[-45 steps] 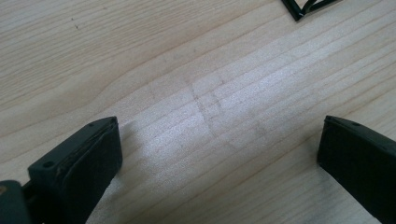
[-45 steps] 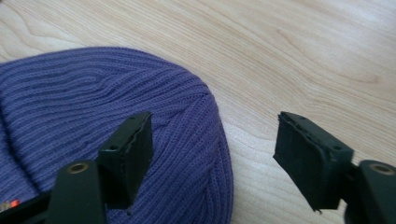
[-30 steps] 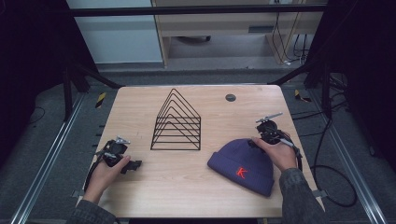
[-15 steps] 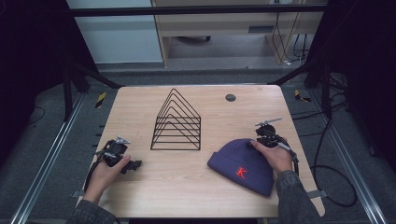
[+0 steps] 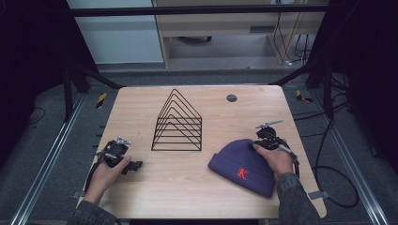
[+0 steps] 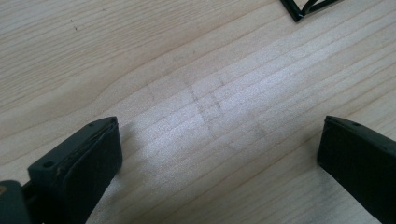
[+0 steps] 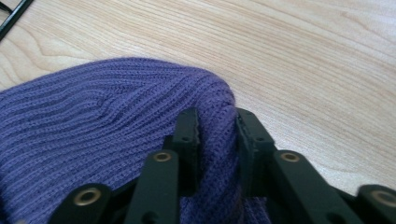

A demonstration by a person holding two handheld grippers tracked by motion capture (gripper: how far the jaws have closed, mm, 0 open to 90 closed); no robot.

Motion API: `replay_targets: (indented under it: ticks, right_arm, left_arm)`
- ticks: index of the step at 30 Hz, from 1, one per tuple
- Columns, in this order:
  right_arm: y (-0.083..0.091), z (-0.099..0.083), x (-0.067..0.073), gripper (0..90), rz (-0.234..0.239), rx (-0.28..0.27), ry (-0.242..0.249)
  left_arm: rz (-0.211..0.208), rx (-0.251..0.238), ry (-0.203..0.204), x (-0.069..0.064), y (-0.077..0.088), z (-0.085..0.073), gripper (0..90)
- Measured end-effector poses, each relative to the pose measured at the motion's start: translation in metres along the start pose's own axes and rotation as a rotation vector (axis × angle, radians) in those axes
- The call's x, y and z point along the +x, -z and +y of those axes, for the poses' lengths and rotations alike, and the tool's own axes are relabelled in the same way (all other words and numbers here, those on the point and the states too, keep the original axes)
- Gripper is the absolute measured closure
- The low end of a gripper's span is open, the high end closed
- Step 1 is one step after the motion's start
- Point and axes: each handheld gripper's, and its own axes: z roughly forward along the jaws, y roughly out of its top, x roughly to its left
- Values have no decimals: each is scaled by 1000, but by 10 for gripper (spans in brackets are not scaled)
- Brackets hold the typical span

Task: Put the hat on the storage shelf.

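A: Left gripper (image 5: 133, 166) near table's (image 5: 187, 197) left edge, jaws spread wide over bare wood, holding nothing.

B: Next, black wire rack (image 5: 177, 124) mid-table, upright, well apart from both grippers.

A: Then purple beanie (image 5: 244, 166), flat at right front, red letter on cuff.

B: Right gripper (image 7: 217, 128) at beanie's far edge, jaws just closing, now pinching a fold of knit.

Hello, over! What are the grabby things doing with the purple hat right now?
Right hand-held gripper just closed, pinching a fold of the purple beanie. Left hand-held gripper open over bare table. Wire rack stands apart, nothing blocking.
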Motion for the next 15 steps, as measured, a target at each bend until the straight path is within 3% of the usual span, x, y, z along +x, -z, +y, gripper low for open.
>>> replay_targets:
  ticks: [8,15]
  right_arm:
    - [8,0,3,772,4,-12,35]
    - [28,-2,13,776,1,-76,87]
  left_arm:
    - [-1,1,-1,0,0,0,0]
    - [-2,0,2,0,0,0,0]
